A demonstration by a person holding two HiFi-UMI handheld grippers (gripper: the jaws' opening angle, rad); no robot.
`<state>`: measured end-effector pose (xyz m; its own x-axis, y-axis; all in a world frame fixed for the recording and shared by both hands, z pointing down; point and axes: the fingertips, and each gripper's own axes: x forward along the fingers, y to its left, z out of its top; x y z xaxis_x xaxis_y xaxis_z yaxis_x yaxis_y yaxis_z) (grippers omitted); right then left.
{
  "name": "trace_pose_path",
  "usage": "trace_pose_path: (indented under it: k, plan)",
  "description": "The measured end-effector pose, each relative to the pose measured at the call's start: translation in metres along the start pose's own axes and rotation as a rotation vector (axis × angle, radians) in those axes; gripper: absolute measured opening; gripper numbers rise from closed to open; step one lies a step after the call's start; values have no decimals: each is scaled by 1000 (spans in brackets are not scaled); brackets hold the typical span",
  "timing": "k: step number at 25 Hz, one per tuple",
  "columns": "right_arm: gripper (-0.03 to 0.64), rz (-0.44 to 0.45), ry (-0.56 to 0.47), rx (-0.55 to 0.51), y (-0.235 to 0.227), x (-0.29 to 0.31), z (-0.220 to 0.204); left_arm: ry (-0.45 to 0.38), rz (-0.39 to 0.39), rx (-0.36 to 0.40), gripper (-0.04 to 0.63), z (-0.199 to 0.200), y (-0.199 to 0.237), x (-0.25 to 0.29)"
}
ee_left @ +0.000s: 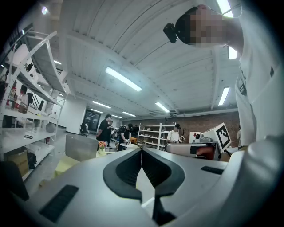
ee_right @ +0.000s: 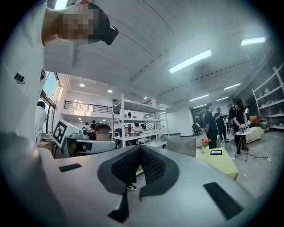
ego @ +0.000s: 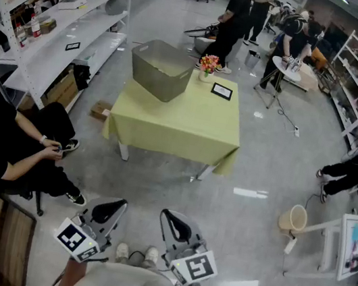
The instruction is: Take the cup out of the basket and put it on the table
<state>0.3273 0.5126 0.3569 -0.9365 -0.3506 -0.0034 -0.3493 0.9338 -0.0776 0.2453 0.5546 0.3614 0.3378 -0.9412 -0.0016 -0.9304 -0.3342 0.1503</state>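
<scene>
A: Where does the cup lie from the jaws?

B: No view shows it. Judging by the task, it sits inside the grey basket (ego: 161, 67), which stands on the far left corner of the yellow-green worktop (ego: 182, 122), skewed to its edges. From both grippers that is about 12 o'clock, well apart, with open floor between.

A: And the jaws?

B: The left gripper (ego: 115, 204) has its jaws pressed together on nothing. The right gripper (ego: 169, 215) is the same, closed and empty. Both are held close to the person's body.

A: Which is nearer?

B: The basket lies a little to the left of the midline, so the left gripper looks slightly better placed, but the margin is small. The person probably has to walk up first. The cup's long axis cannot be told.

A: Do the views differ?

B: The head view looks down on the basket's open rim, though nothing inside can be made out. The left gripper view shows only the basket's side wall, at 10 o'clock from the jaw tips, beside a small flower pot (ego: 208, 65). The right gripper view has it at 2 o'clock.
</scene>
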Motion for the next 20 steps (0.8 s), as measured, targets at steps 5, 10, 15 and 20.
trace_pose_path:
  k: [5,10,15,20]
  plan:
    - [8,13,-11,1,-10,-3,3,0,11,10,9,2,-5,10]
    - [8,28,-22,3,-16,-6,6,-2,28,13,9,2,-10,12]
    - [8,32,-44,1,-24,-7,8,-1,49,14,10,-1,-12,16]
    - [9,69,-40,-37,-30,-9,8,0,77,15,9,-3,-17,25]
